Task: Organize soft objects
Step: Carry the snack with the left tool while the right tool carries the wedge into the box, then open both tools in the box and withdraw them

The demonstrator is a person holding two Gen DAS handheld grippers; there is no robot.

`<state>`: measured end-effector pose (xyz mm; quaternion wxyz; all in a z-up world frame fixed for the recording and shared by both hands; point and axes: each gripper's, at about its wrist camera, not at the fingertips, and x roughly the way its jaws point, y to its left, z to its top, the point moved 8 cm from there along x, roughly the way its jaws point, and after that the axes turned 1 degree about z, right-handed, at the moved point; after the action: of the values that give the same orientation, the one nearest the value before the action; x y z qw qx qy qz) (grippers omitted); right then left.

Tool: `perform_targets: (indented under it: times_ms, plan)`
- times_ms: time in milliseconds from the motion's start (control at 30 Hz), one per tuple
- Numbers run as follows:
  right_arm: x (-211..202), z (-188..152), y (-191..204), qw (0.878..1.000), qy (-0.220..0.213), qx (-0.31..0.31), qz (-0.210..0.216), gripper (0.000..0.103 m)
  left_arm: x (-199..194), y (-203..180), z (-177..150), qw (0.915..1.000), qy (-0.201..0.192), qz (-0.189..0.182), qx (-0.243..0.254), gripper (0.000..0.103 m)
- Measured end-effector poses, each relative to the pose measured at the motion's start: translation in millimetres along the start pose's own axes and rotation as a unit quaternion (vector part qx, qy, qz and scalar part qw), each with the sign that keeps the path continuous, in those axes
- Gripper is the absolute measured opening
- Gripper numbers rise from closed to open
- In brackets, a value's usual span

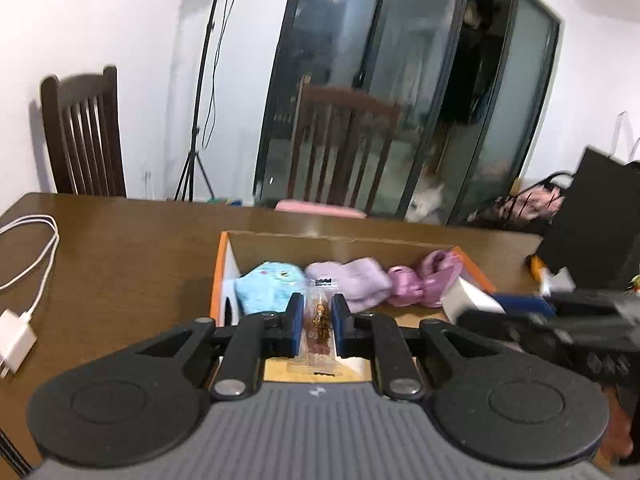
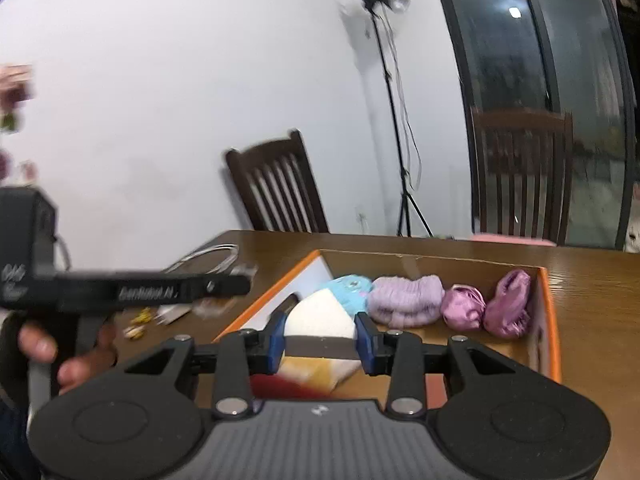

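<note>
On the left of the brown table (image 1: 120,240) a white charging cable (image 1: 28,264) lies loose, well apart from our work. Our left gripper (image 1: 317,322) is clenched on a clear snack packet (image 1: 319,326), carried upright over the near edge of the orange-rimmed cardboard box (image 1: 218,268). Inside, along the far wall, a blue sock roll (image 1: 266,286), a lilac roll (image 1: 356,282) and pink satin bundles (image 1: 420,284) sit side by side in a row, probably packed tight to save room. Further right, our right gripper (image 2: 320,338) grips a white sponge-like wedge (image 2: 320,316), apparently above the box's near left corner. The near half of the box floor looks free; the walls are low.
</note>
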<state>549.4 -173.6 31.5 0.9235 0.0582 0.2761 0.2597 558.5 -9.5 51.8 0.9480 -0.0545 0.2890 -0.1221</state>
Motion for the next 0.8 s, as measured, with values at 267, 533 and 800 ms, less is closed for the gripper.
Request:
perform_targets:
  times_ms: [267, 533, 800]
  plan:
    - [118.9, 0.6, -43.7, 0.993, 0.096, 0.026, -0.061, 0.039, 67.3, 23.8, -10.4, 0.9985, 0.048, 0.024, 0.006, 0.038]
    - [125.3, -7.3, -47.4, 0.993, 0.102, 0.028, -0.060, 0.048, 53.5, 27.2, -6.9, 0.9989, 0.033, 0.032, 0.011, 0.044]
    - [9.5, 31.7, -43.9, 0.995, 0.041, -0.022, -0.083, 0.055, -35.4, 9.5, 14.0, 0.9977, -0.023, 0.041, 0.048, 0.064]
